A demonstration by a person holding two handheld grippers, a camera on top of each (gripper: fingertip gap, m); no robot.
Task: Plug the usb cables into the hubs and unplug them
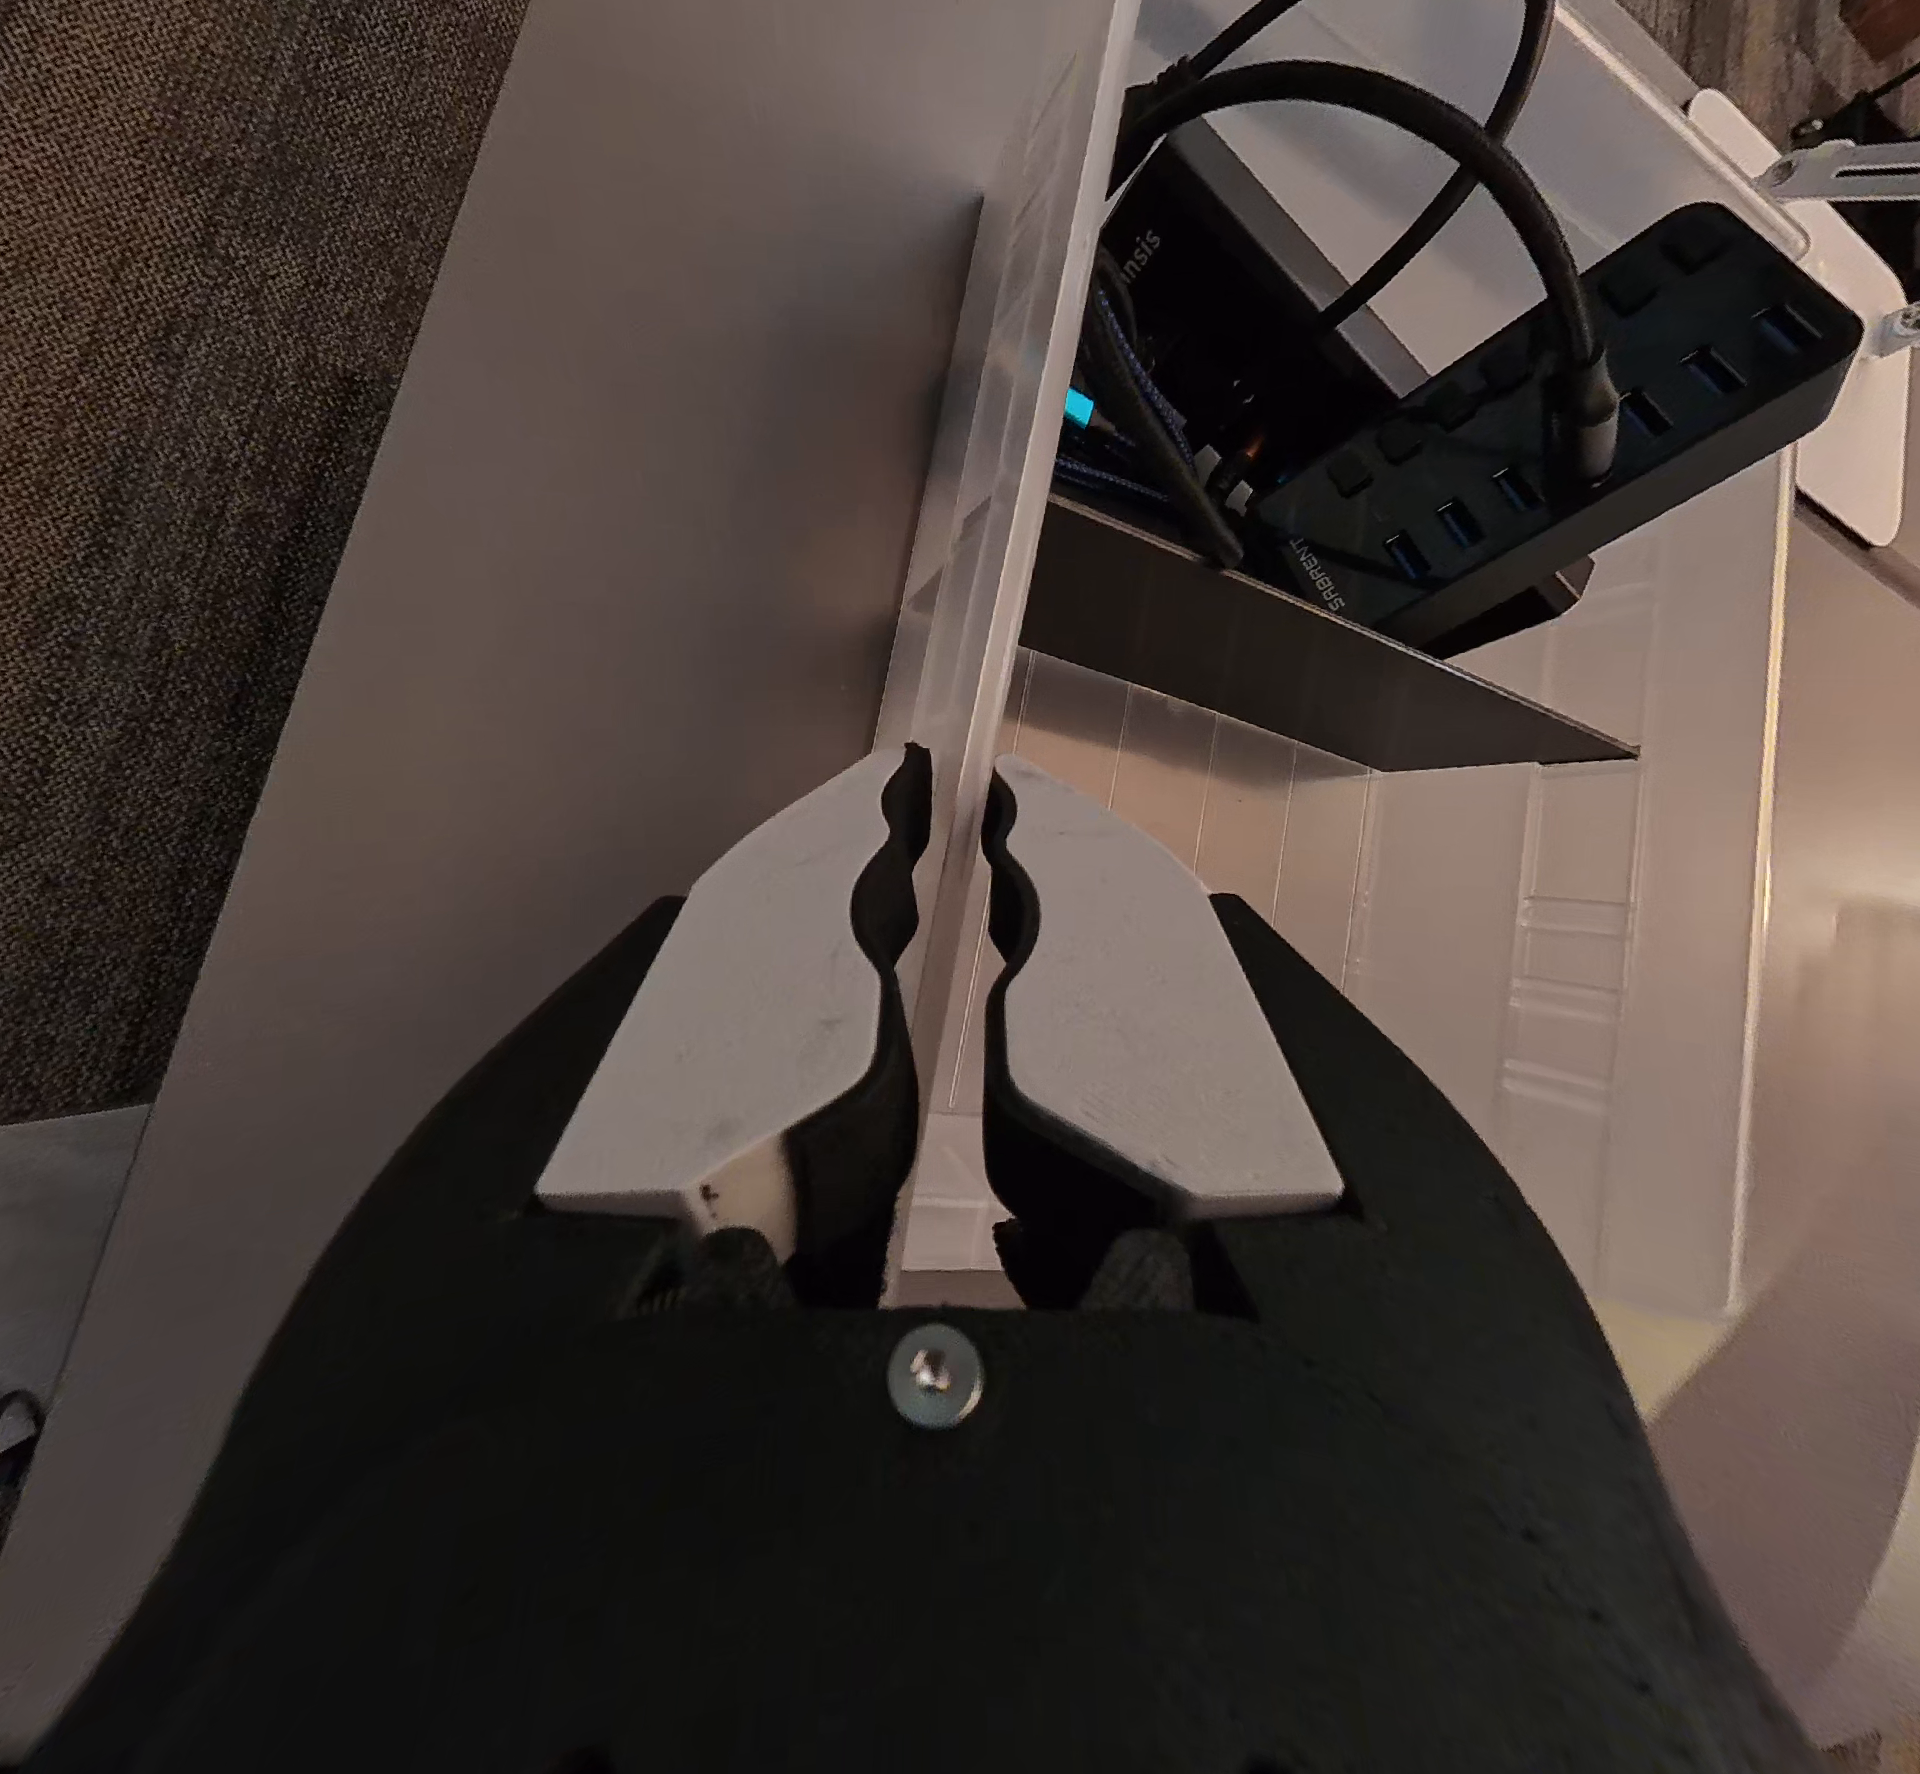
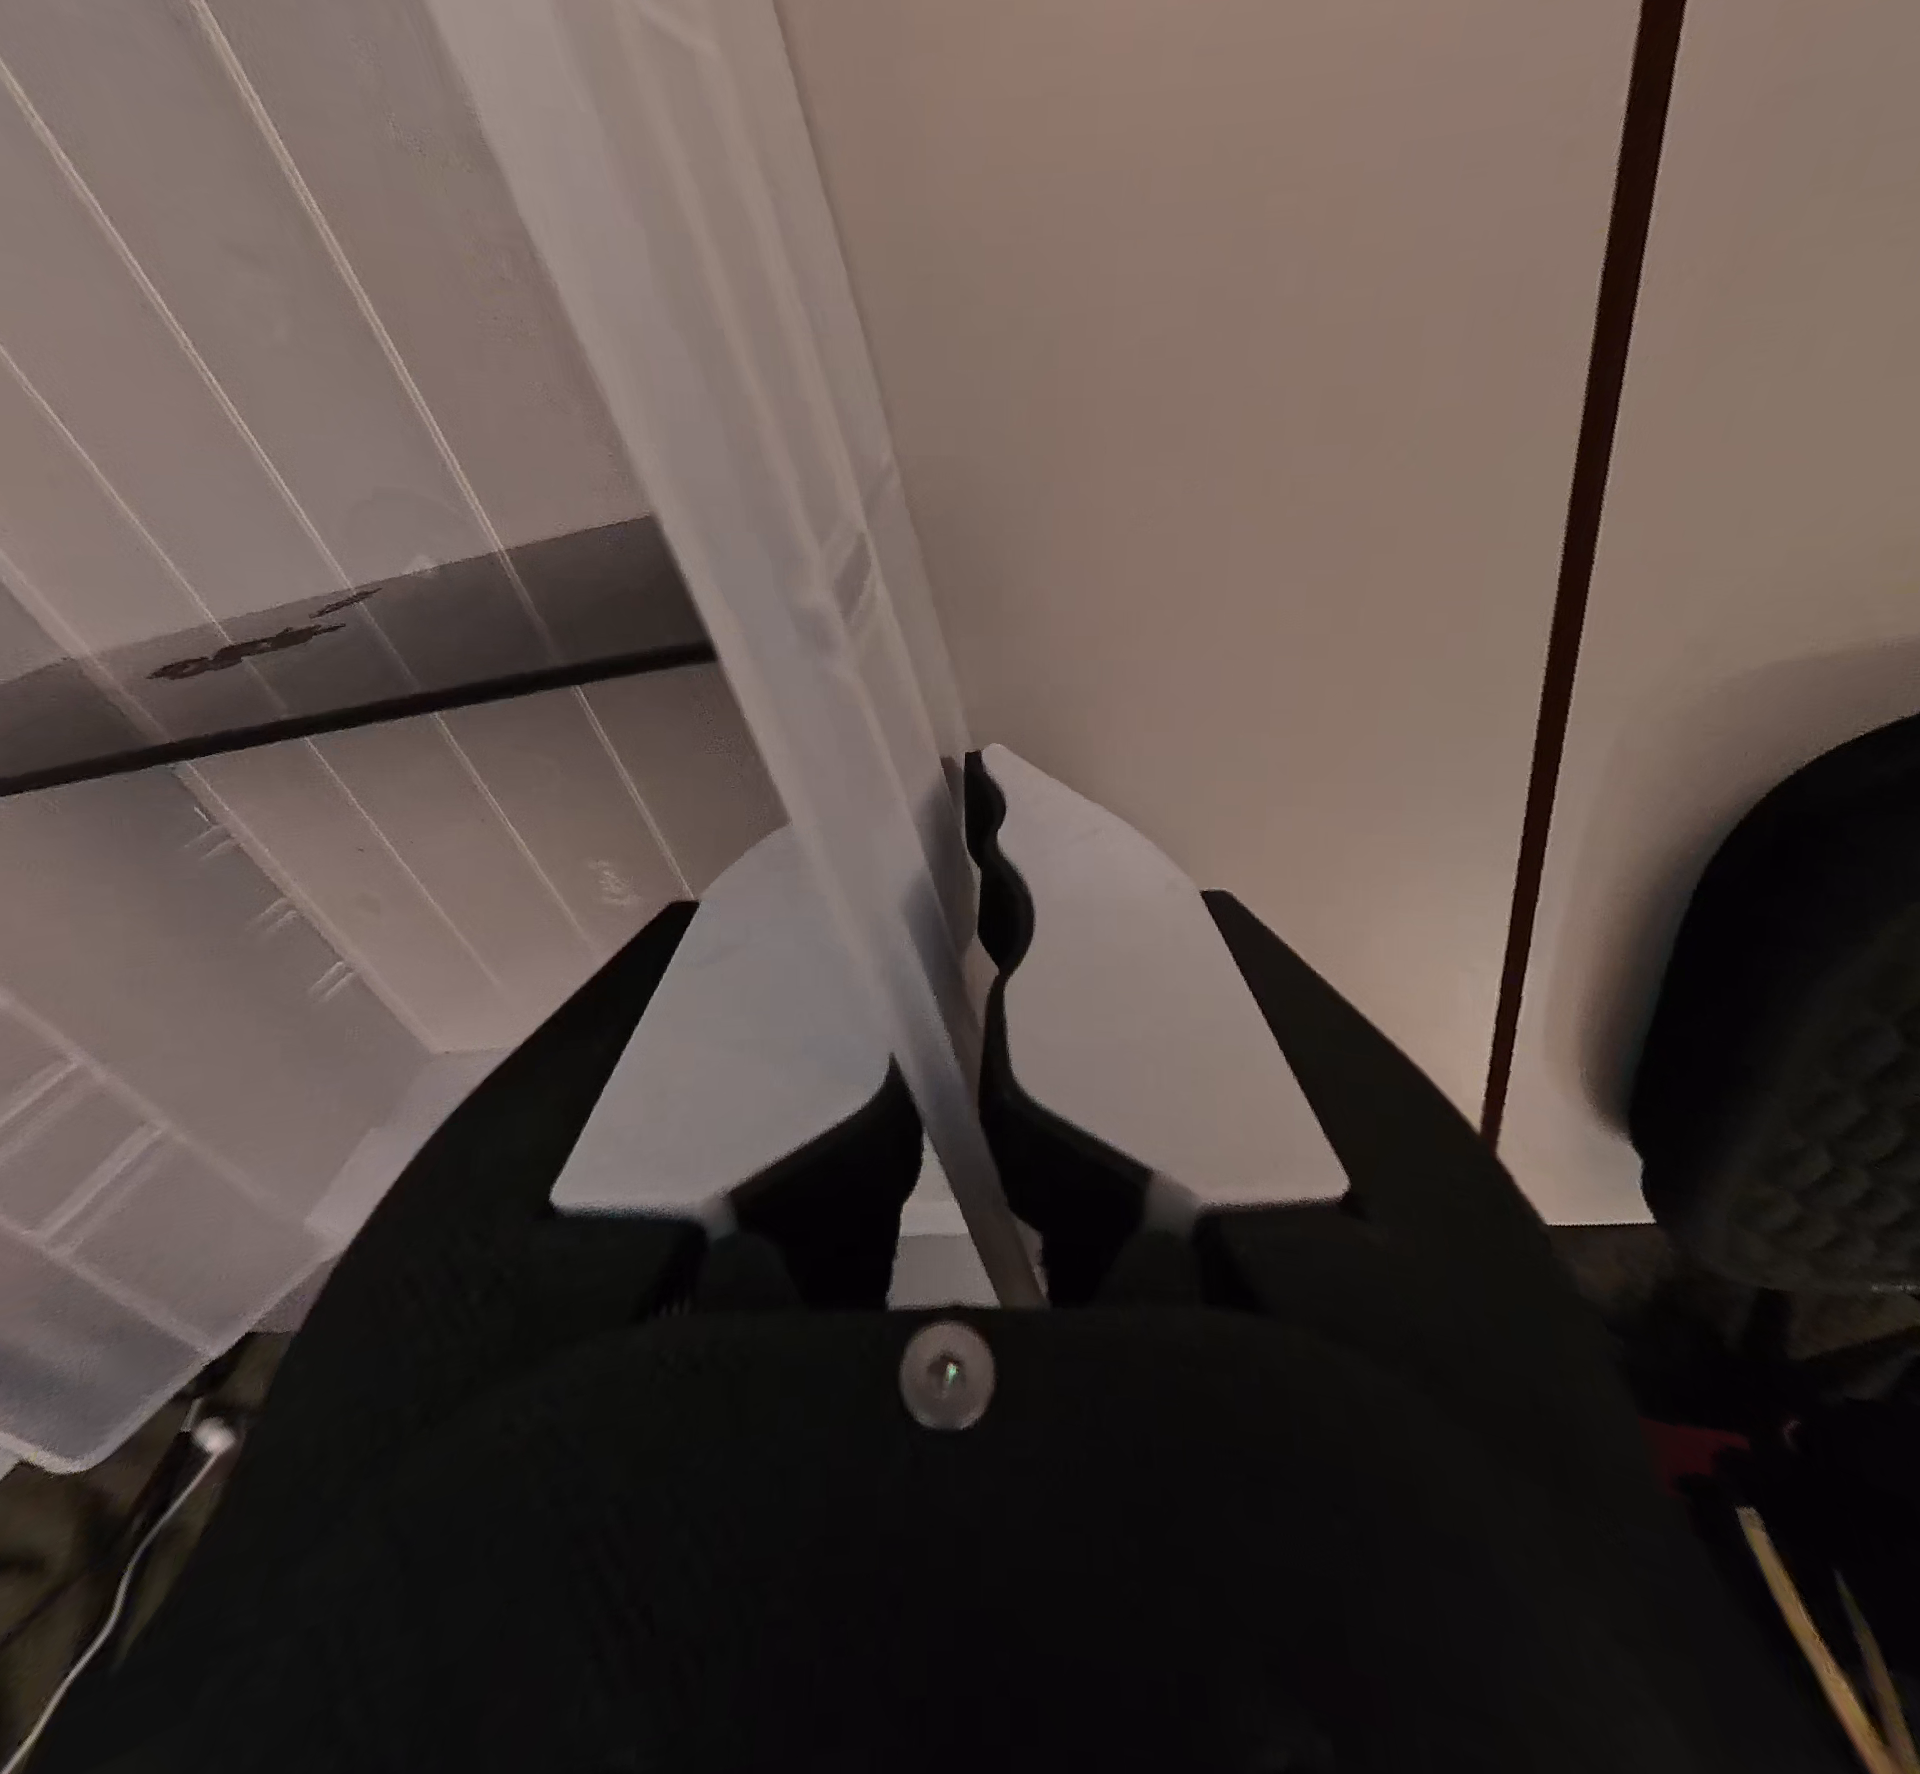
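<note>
Both grippers pinch the rim of a clear bin: the left gripper (image 1: 951, 851) closed narrow on one wall (image 1: 1023, 477), the right gripper (image 2: 961, 851) likewise on the opposite wall (image 2: 727, 498), though blur makes its contact less certain. The hub (image 1: 1558, 436) lies inside, ahead and right of the left gripper, its long axis slanting away. A black cable (image 1: 1434, 166) is plugged into it, so the left is nearer.

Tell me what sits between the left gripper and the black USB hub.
In the left wrist view, the left gripper is clamped on the clear bin's wall; the black USB hub lies inside the bin beyond it.
</note>
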